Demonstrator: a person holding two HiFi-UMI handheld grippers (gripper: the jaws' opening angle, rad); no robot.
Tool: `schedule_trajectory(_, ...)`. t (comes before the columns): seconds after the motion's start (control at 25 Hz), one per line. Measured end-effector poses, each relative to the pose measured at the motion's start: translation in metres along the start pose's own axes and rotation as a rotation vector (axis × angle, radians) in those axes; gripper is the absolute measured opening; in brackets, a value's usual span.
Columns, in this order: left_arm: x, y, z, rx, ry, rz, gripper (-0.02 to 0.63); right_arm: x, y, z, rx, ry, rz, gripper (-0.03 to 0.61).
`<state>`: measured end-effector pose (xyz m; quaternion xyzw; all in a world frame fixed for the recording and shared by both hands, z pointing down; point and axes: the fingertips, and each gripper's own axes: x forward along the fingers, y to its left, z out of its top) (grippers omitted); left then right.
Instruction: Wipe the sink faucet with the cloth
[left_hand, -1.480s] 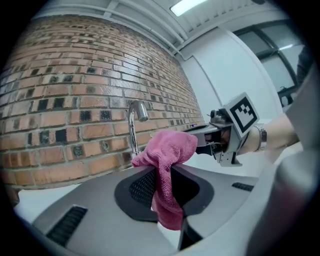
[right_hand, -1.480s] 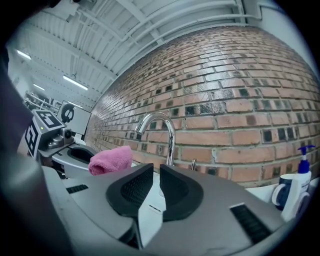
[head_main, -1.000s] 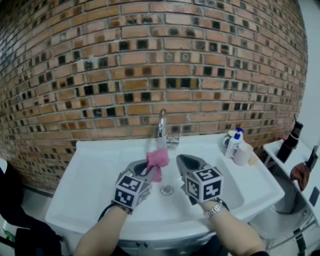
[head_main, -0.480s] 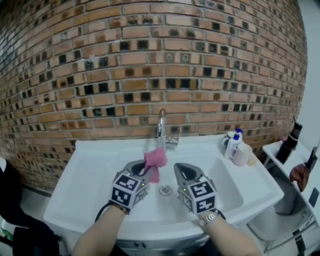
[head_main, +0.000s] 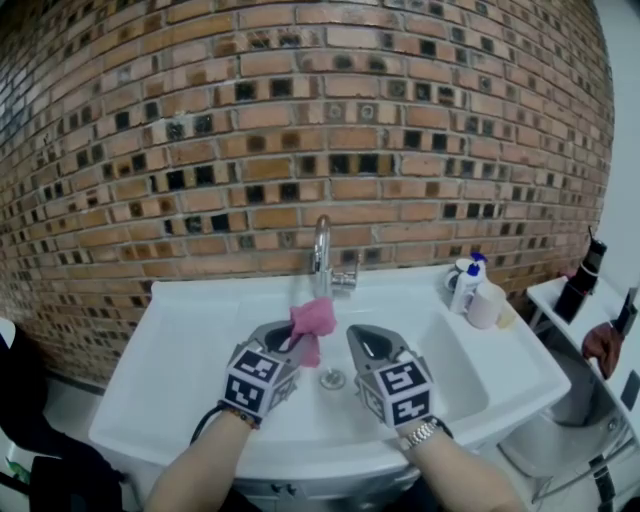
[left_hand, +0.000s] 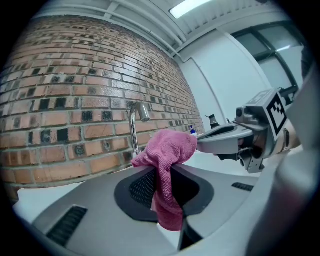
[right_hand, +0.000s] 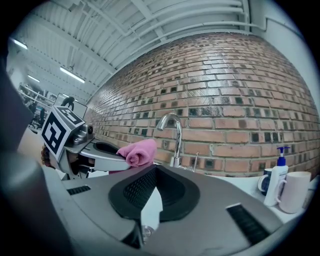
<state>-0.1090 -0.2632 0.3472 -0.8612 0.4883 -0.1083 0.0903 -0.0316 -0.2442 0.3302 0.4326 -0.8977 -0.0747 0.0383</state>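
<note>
Over the last second the right gripper (head_main: 356, 338), jaws closed on nothing, has sunk a little and rolled slightly above the sink (head_main: 190, 340). The left gripper (head_main: 293, 338) has kept its jaws clamped on the pink cloth (head_main: 313, 318) just in front of the faucet (head_main: 322, 245), so the wiping seems not yet begun. From overhead the cloth overlaps the faucet's foot, so contact is hard to judge.

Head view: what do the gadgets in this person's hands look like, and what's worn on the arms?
The left tool and right tool are grey, with curved jaws lined in black ribbed pads. Each carries a cube of black-and-white square markers. No sleeves show; the right wrist wears a metal watch, the left a dark band.
</note>
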Motion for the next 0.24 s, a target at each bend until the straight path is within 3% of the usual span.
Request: schedule_trajectory(0.24,-0.0002,0.0043,0.0046,0.01,-0.008,0.005,0.064,0.0025,0.0003,0.0051,-0.003,-0.007,0.003,0.011)
